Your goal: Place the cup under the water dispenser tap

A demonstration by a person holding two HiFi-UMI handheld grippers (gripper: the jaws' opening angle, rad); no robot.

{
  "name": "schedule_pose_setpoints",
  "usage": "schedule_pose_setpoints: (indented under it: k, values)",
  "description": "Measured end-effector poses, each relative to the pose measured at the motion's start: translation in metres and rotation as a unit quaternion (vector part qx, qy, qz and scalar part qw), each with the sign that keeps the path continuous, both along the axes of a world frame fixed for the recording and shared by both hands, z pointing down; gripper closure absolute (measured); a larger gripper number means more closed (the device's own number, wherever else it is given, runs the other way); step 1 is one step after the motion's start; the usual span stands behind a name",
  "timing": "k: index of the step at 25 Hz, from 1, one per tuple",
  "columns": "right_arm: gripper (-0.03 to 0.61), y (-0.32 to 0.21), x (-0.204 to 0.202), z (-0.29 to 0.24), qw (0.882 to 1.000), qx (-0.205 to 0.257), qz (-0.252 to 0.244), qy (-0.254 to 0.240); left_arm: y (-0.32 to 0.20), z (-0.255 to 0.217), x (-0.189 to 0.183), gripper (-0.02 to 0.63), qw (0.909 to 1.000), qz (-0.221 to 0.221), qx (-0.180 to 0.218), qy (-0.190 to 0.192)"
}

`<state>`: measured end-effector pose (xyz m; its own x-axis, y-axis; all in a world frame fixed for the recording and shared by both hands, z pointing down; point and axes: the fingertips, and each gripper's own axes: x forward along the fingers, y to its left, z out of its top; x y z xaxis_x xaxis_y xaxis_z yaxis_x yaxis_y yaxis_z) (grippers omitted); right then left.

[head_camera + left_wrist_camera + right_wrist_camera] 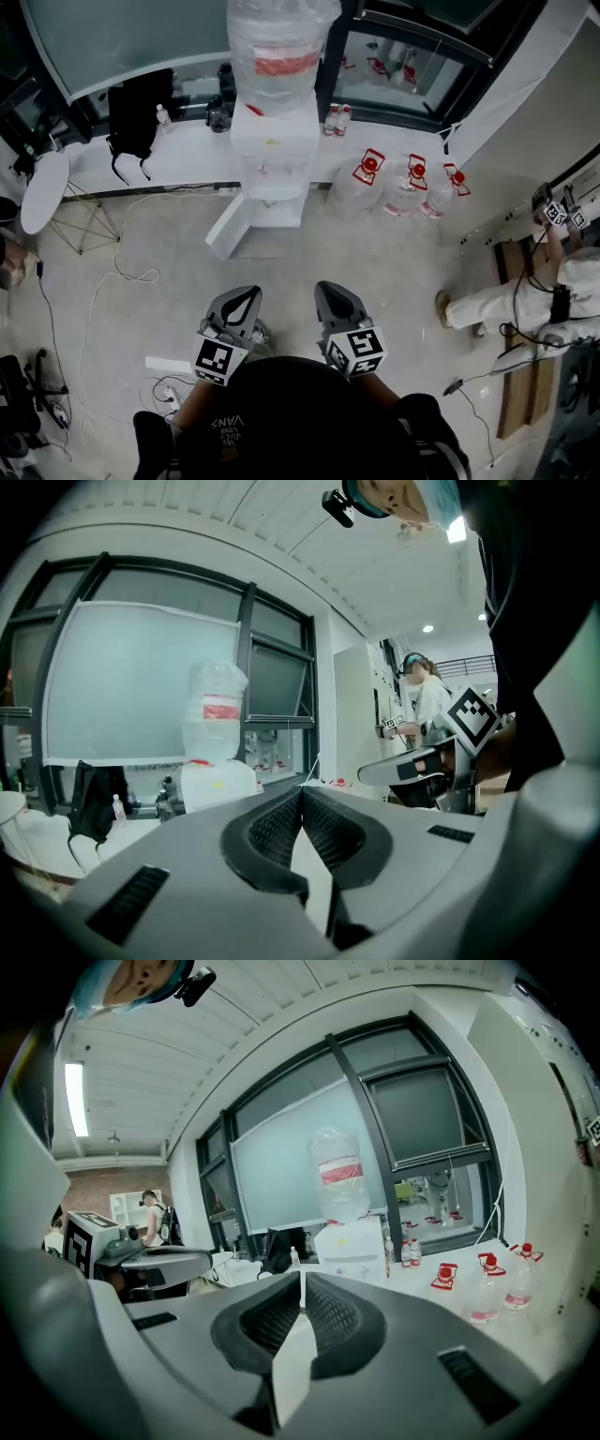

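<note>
The white water dispenser stands ahead of me against the window ledge, with a plastic-wrapped bottle on top. It also shows far off in the left gripper view as the dispenser and in the right gripper view as the dispenser. My left gripper and right gripper hang side by side close to my body, well short of it. Both point toward the dispenser. The left gripper has its jaws closed tip to tip with nothing between them, and so does the right gripper. No cup shows in any view.
The dispenser's lower door hangs open to the left. Three red-capped water jugs stand on the floor to its right. A black bag lies on the ledge. Cables trail across the floor at left. A person crouches at right.
</note>
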<state>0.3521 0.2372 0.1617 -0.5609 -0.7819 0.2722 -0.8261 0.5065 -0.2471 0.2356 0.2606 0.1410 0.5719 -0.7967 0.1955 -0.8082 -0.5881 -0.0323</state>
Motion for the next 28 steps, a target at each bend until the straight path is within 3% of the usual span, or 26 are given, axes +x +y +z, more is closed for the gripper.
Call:
schedule_pose_setpoints:
  k: [12, 21, 28]
  values:
    - [0.534, -0.090, -0.074, 0.019, 0.999, -0.002, 0.040, 0.009, -0.089, 0.014, -0.090, 0.595, 0.9993, 0.035, 0.008, 0.011]
    - [0.534, -0.137, -0.116, 0.017, 1.000, 0.007, 0.003, 0.028, -0.119, 0.023, -0.135, 0.595, 0.9997, -0.015, 0.007, 0.016]
    - [0.534, -0.194, -0.115, 0.026, 0.996, 0.018, -0.058, 0.066, -0.160, 0.019, -0.137, 0.595, 0.9961, -0.075, 0.035, 0.033]
